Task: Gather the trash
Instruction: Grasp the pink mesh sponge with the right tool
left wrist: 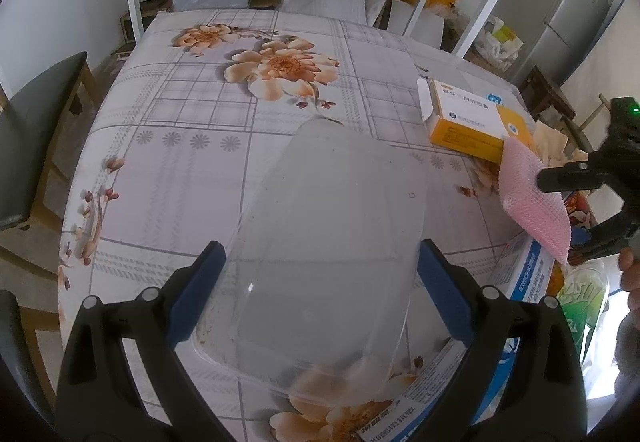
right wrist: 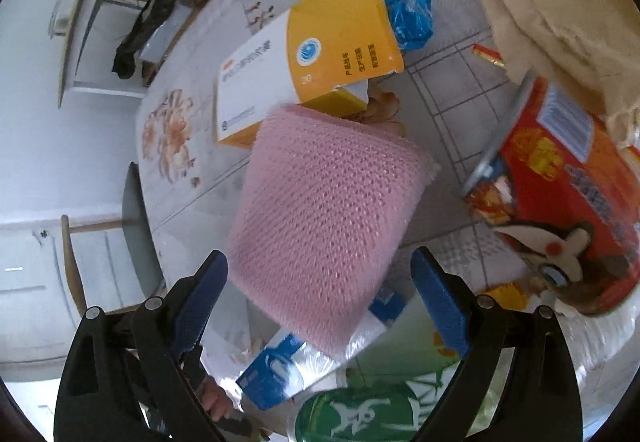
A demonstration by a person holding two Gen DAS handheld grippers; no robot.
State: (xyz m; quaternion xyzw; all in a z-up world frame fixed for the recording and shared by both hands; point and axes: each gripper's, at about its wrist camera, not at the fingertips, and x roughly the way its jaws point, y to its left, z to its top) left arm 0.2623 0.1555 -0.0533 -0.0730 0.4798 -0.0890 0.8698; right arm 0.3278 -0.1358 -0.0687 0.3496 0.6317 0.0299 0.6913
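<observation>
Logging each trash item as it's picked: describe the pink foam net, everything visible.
The pink foam net is a soft, woven-looking mesh sleeve, flattened and roughly trapezoid, unstretched. It hangs above the table between the right gripper fingers, which look widely spread; the actual contact is not visible. In the left view it sits at that gripper's tip. Behind it lies a yellow-and-white box.

Left gripper (left wrist: 320,274) & right gripper (right wrist: 320,278): black plastic frames w/ silver pivot screws, blue finger pads (left wrist: 198,294). Green LED lit on right unit. Bare skin visible.
</observation>
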